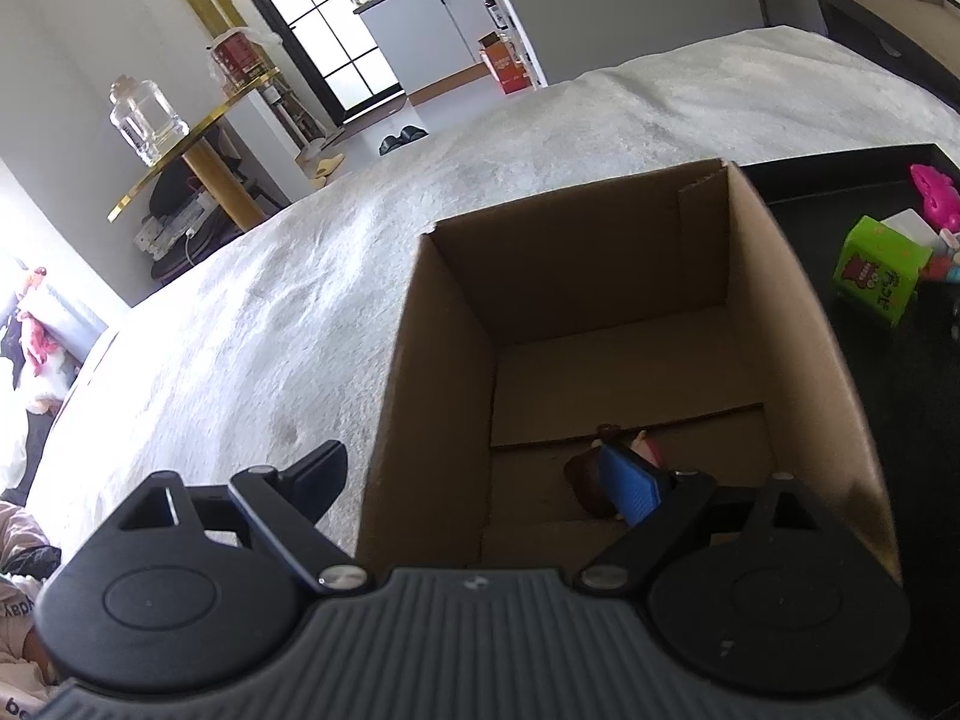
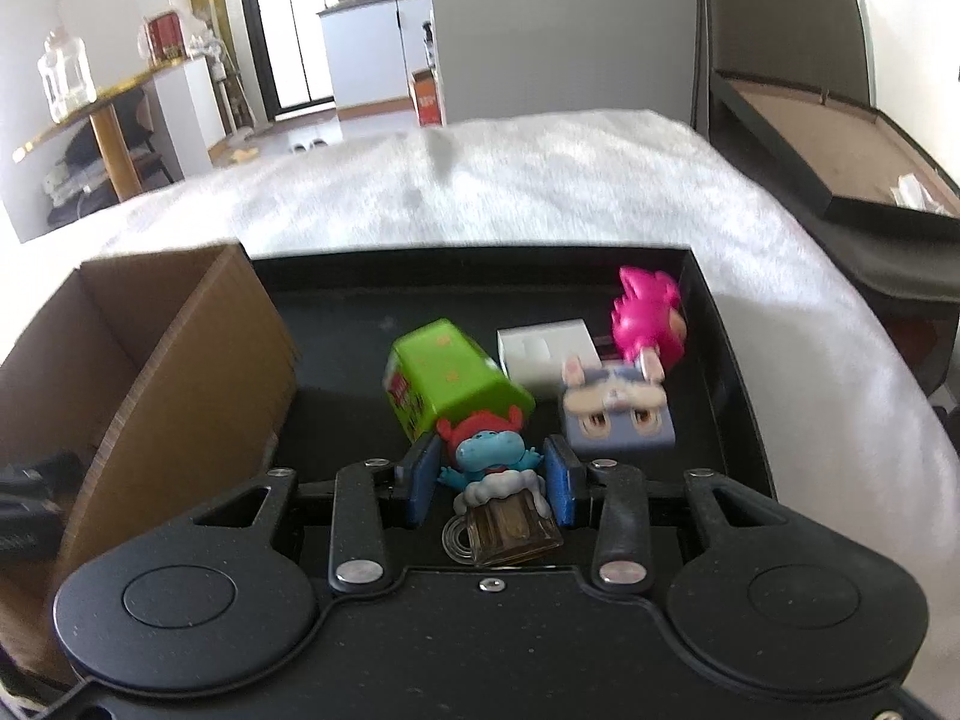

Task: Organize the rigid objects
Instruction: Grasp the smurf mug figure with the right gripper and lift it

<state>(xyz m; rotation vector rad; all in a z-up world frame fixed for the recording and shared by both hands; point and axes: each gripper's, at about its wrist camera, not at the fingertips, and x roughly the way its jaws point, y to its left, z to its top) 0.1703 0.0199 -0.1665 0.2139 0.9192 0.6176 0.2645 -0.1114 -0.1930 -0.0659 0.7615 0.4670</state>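
Right gripper (image 2: pixel 491 480) at lower centre of the right wrist view, fingers (image 2: pixel 423 477) clenched on a blue hippo figurine (image 2: pixel 489 450) sitting atop a small beer-mug base, blue pads pressing both sides. Figurine held over the near part of a black tray (image 2: pixel 708 312) resting on a white fuzzy blanket (image 2: pixel 540 180). In the tray, behind the figurine: green box (image 2: pixel 450 378) tipped on its side at centre frame, white box (image 2: pixel 546 354) just right of it, grey bunny-face box (image 2: pixel 618 414) at right and touching the white one, pink spiky-haired toy (image 2: pixel 648 315) at upper right of the tray beside the far wall. Cardboard box (image 2: pixel 180 372) at left of frame, its side against the tray's left edge. Left gripper (image 1: pixel 480 480) at the bottom of the left wrist view, fingers (image 1: pixel 630 486) released and spread wide, straddling the box's near-left wall: one finger outside over the blanket at lower left, the blue-padded one inside the box at lower centre. Nothing grasped between them. Inside the box, on its floor, a small brown-and-pink figure (image 1: pixel 594 462) partly hidden behind the blue pad; shape not clear. Green box and pink toy also visible at right edge of this view, on the tray. Background, upper left: round gold-edged side table (image 1: pixel 198 132) with a clear glass jar (image 1: pixel 144 120).
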